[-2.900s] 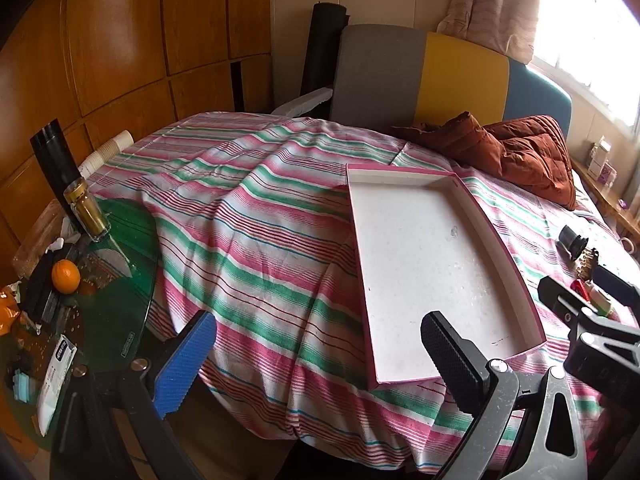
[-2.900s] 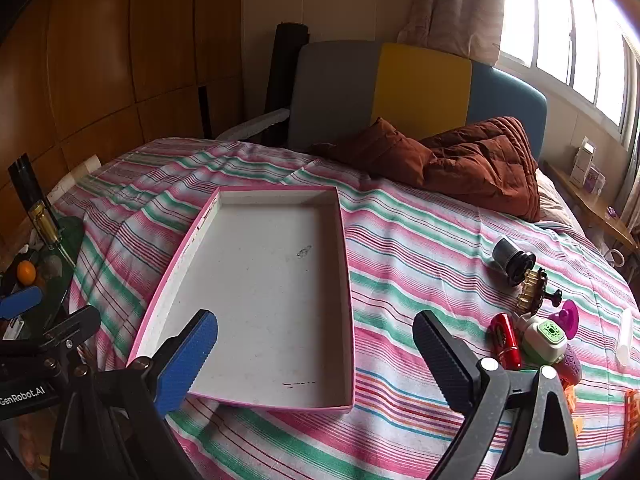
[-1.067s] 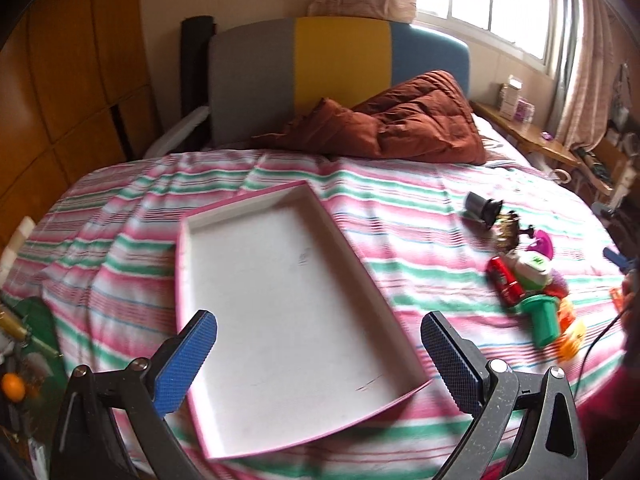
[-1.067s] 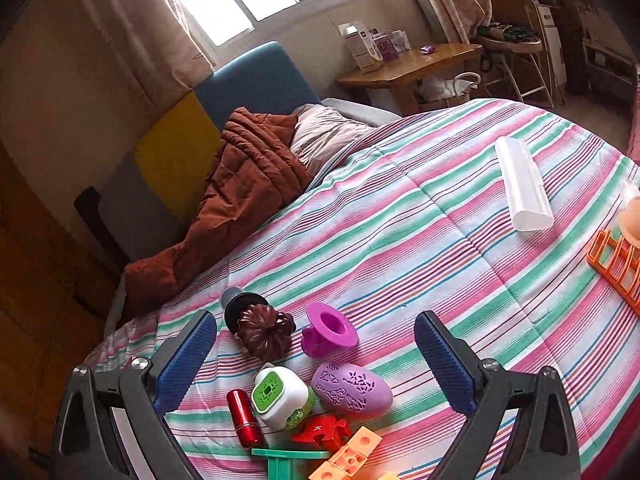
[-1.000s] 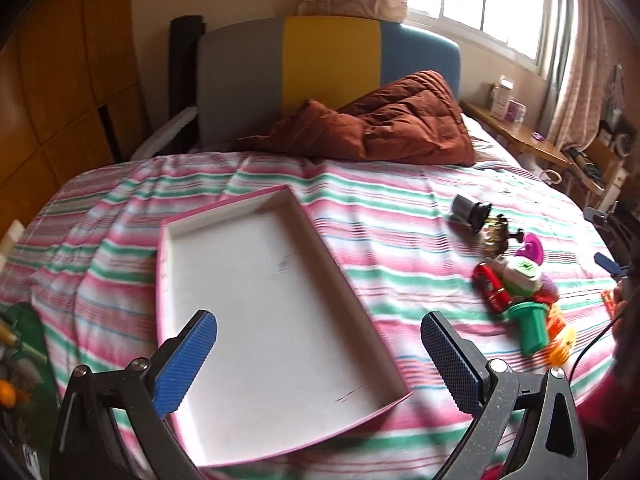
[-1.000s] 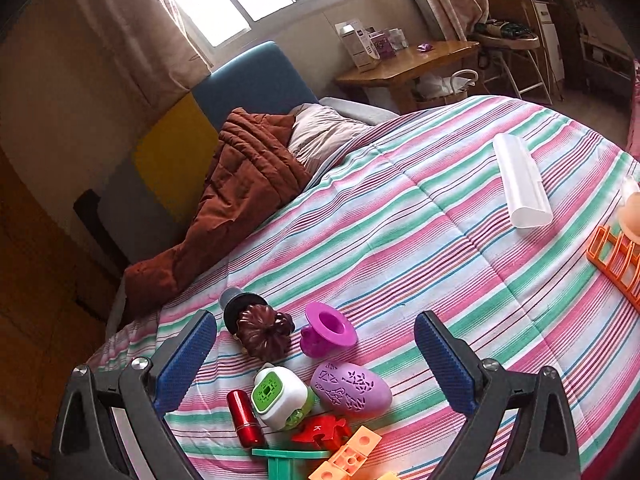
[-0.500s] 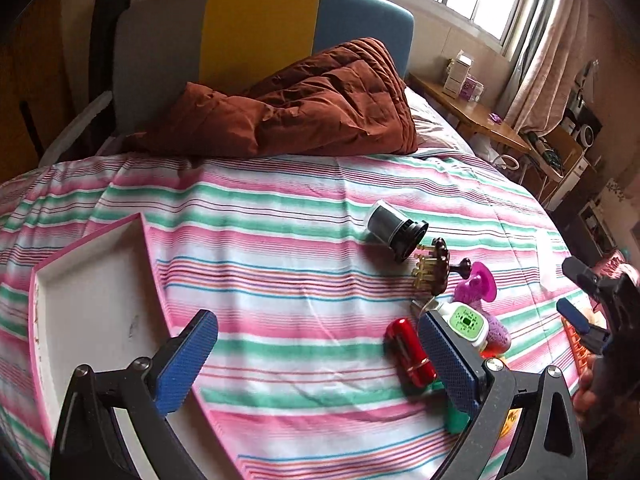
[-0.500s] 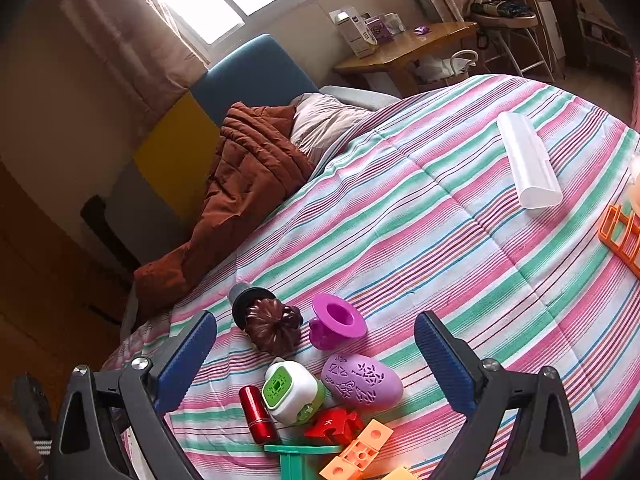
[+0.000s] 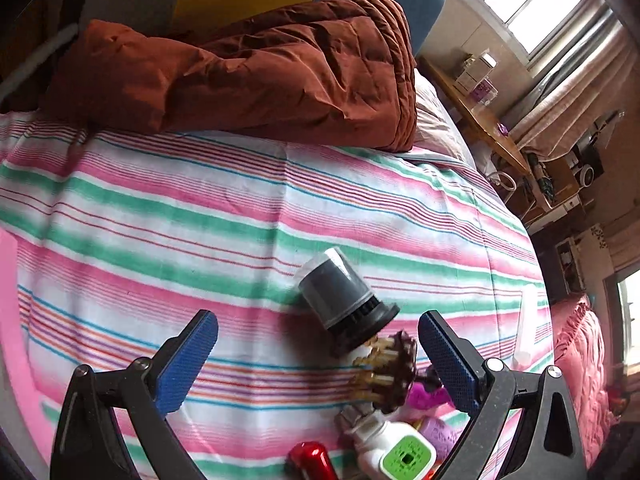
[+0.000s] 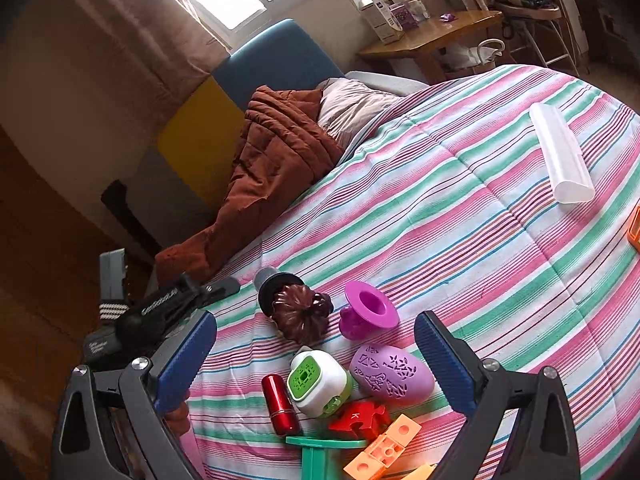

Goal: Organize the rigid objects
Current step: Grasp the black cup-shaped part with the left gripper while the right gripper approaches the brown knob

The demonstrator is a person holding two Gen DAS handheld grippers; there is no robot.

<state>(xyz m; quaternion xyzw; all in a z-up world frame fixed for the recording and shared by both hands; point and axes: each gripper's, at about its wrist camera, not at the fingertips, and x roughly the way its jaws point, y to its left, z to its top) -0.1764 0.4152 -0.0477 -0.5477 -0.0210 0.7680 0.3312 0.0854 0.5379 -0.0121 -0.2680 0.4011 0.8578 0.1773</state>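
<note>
A pile of small rigid objects lies on the striped bedspread. In the left wrist view my left gripper (image 9: 318, 344) is open and empty, with a dark grey cylinder with a clear cap (image 9: 342, 302) and a brown hair claw (image 9: 386, 370) between its fingers' line of sight. In the right wrist view my right gripper (image 10: 316, 350) is open and empty over the brown hair claw (image 10: 302, 312), purple funnel (image 10: 368, 306), white-green device (image 10: 316, 380), purple egg (image 10: 390, 372) and red tube (image 10: 280, 402). The left gripper body (image 10: 160, 308) shows at the left.
A rust-brown quilt (image 9: 240, 64) lies at the bed's head against a grey, yellow and blue headboard (image 10: 240, 92). A clear white case (image 10: 560, 156) and an orange grid piece (image 10: 634, 232) lie at the right. A wooden side table (image 10: 432, 36) stands beyond the bed.
My left gripper has swung right and closer to the object pile; the pink tray has left its view. The right gripper has shifted slightly, and the left gripper now shows in its view.
</note>
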